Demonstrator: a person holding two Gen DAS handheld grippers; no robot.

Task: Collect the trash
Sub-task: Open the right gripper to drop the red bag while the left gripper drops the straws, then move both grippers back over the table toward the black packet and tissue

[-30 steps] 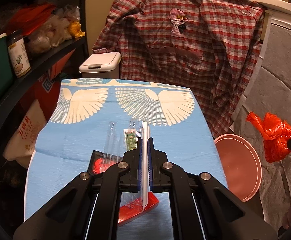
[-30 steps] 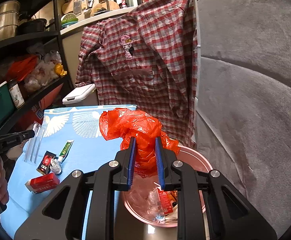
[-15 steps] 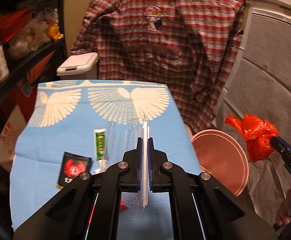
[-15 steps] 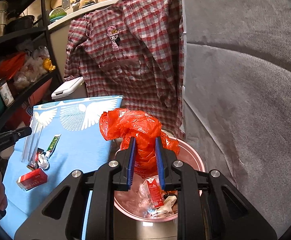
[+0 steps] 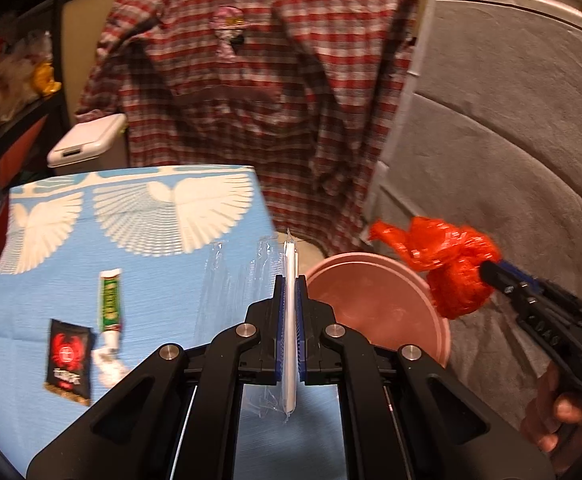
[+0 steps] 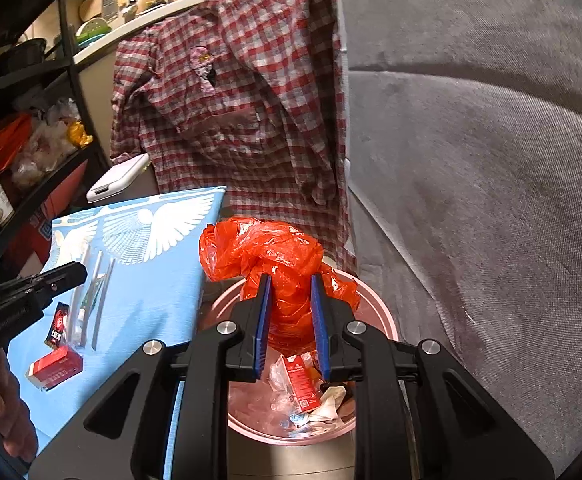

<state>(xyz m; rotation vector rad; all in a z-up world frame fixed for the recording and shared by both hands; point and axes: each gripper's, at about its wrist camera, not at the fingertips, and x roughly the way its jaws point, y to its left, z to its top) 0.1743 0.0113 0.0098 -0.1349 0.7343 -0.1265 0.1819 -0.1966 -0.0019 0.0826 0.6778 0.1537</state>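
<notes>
We clamp a wrapped straw [image 5: 291, 320] in the left gripper [image 5: 290, 280] beside the pink bin [image 6: 387, 328]; our right gripper [image 6: 290, 280], above it, pinches an orange bag [image 6: 267, 252]. Released early, the straw could miss the rim.

A red plaid shirt [image 5: 259, 80] hangs beyond the far edge of the blue winged cloth [image 5: 131, 272]; a white lidded box [image 5: 87, 146] stands past its far left corner

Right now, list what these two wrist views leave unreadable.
- Pink round trash bin: contents hidden behind its rim, left view.
- Black sachet with red emblem: lettering motion-blurred, left view.
- Crumpled red plastic bag: lower part hidden behind the right gripper fingers, right view.
</notes>
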